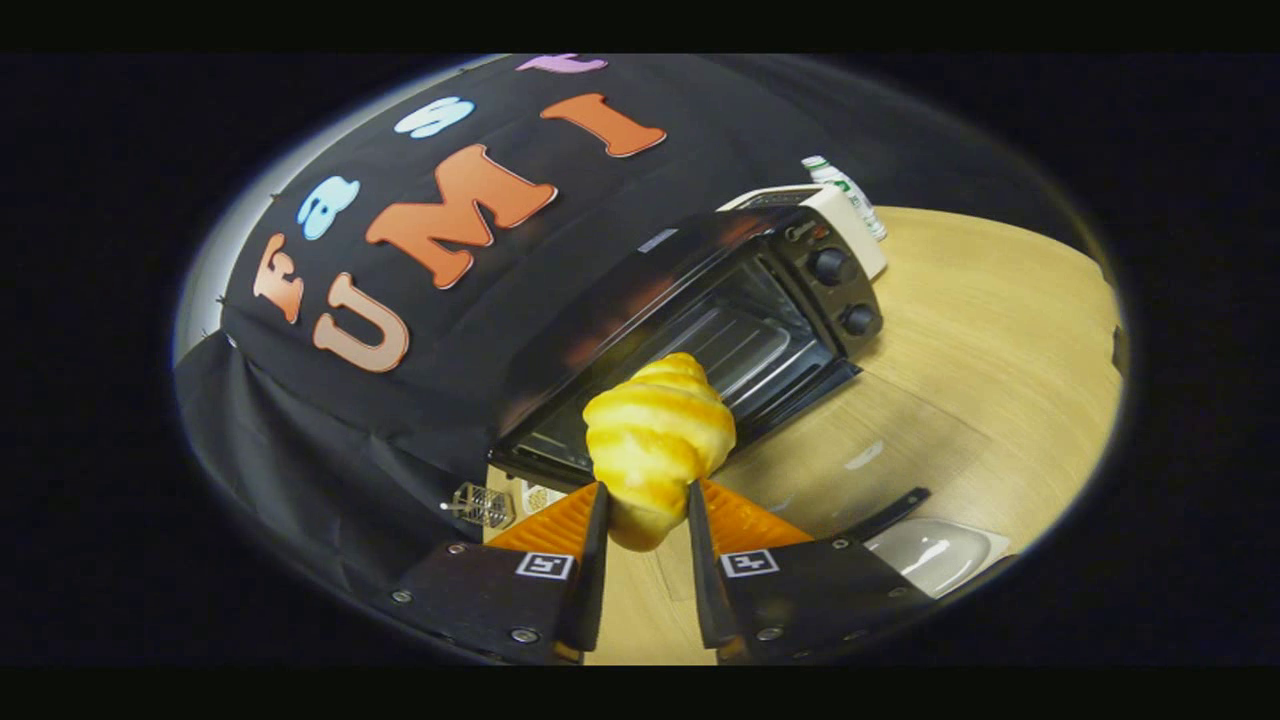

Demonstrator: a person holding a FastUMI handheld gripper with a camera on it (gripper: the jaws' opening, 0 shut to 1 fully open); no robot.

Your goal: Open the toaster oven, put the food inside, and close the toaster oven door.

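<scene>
The gripper [645,492] holds one croissant [657,440], both fingers pressing on its lower sides. The croissant is golden yellow, glossy, with ridged layers and paler bands between the folds; its narrower end points up, away from the fingers, and its lower end hangs between them. It is lifted above the tabletop [980,340], in front of the toaster oven [700,330].

There is one toaster oven, black, standing on the wooden tabletop against the black cloth wall. Its door [820,440] lies open, folded down toward the gripper, and a wire rack [735,345] shows inside the cavity. Two round black knobs [830,265] sit one above the other on the control panel at the oven's far end.

Beyond the oven stands one pale, box-shaped appliance [850,215], and just behind that one white bottle [850,190] with a green label. Beside the fingers, one pale dish [935,555] rests on the tabletop. On the other side, by the oven's near corner, lies one small metal grid object [482,505]; what it is cannot be told.
</scene>
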